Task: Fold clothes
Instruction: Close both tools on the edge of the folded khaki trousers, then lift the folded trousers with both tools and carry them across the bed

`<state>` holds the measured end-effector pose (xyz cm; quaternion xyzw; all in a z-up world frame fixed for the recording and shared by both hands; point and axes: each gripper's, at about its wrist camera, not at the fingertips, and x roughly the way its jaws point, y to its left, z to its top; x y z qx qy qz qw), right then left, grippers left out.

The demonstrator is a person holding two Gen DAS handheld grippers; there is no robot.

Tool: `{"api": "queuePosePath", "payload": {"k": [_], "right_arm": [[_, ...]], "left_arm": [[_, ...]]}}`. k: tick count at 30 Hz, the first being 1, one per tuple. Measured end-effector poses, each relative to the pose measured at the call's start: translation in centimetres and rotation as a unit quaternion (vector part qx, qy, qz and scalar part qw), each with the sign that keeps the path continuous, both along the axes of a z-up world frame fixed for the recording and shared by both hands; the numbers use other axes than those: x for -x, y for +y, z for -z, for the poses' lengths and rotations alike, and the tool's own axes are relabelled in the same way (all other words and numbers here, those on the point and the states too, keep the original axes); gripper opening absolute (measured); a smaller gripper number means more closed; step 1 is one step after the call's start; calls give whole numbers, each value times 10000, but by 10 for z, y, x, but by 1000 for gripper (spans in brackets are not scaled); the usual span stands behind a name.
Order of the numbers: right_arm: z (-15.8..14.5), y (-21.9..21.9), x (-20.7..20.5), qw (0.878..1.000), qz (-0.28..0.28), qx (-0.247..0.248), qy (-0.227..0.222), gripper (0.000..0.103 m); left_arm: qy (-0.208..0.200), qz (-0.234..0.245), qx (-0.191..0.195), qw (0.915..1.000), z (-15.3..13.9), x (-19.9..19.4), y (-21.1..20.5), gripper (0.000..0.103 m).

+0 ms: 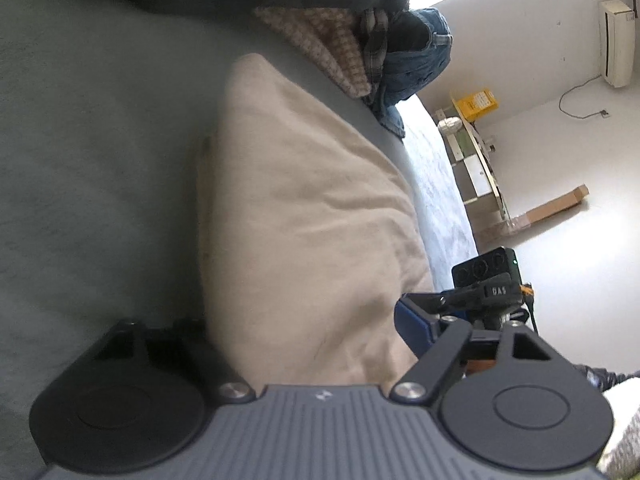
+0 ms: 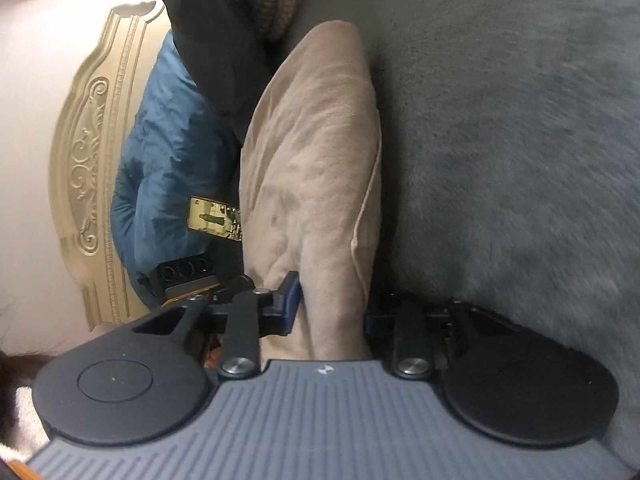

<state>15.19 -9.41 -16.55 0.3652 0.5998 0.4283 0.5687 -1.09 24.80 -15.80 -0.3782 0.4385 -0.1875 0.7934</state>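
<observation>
Pinch the beige garment [image 2: 312, 168] lying on the grey bed [image 2: 500, 140] firmly with right hand-held gripper [image 2: 330, 308], clamped on its edge, left hand-held gripper [image 1: 304, 332] apart around it.

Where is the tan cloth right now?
The tan cloth lies on the grey bed cover, running between the fingers of both grippers. In the right wrist view its far end reaches a dark garment.

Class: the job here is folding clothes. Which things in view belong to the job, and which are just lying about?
Job: beige garment, left gripper, right gripper, clothes pile.
Lying about: air conditioner, cardboard box, blue pillow, headboard.
</observation>
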Motion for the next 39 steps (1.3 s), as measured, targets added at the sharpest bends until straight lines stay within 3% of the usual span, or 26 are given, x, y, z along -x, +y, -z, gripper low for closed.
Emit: {"api": "queuePosePath", "payload": {"k": [6,14,22,28,35,39], "right_arm": [[-22,2,8,9992,49,204,-334,19],[-73,6,1,9931,-62,874,-776,18],[-112,-7,-3,9840,227,1512,-910,17],[-142,-8,3,9740,247,1978,-1076,17],[-123,-39,5,9801,646,1610,-965,17],[-133,-68,5,9796,728,1480,-1149,17]], "left_arm": [[-15,-101,369,9993,-1,5,7,71],[-440,67,1021,9938,0,-9,2,70],[-892,347,1541,9834,5,-30,-11,71],[-1015,583,1637,9795,2,-43,-22,71],[-1117,548,1187,9851,-23,-42,-46,71],[-1233,631,887,9864,-47,-48,-77,71]]}}
